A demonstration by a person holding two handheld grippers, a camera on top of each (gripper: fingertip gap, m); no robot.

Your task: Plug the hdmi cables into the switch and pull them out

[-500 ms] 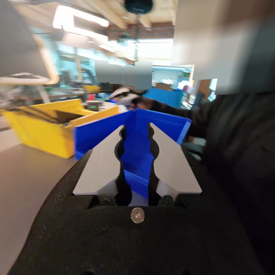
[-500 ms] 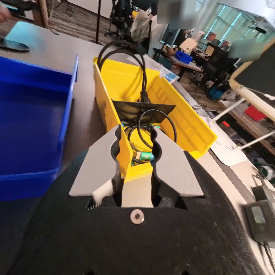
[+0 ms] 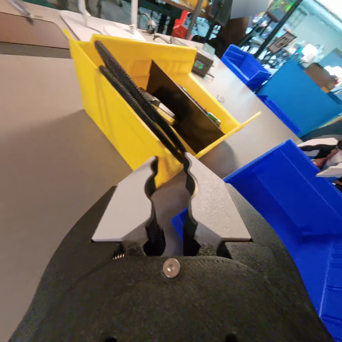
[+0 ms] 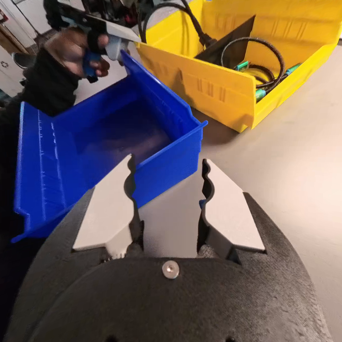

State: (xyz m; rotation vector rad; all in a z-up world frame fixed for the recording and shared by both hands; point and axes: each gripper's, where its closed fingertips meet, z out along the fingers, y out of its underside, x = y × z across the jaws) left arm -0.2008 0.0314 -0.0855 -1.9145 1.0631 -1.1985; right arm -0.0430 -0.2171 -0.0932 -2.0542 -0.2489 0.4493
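a grey worktop [image 4: 268, 148] carries a blue bin [image 4: 166, 148] beside a yellow bin [image 4: 212, 88], where the black hdmi cables [image 4: 255, 42] with green plugs lie coiled by a dark divider; the switch cannot be made out. the task seems at its reach-in stage. both the left hand-held gripper [image 3: 171, 160] and the right hand-held gripper [image 4: 167, 162] hover with fingers apart, empty; next, one likely must dip into the yellow bin for a plug.

No writing can be read in either view. A small dark device [image 3: 201, 64] on the table behind the yellow bin [image 3: 118, 118] shows a green lit display, too blurred to make out. At the left edge of the right wrist view, a white container [image 4: 7, 68] carries a recycling symbol.
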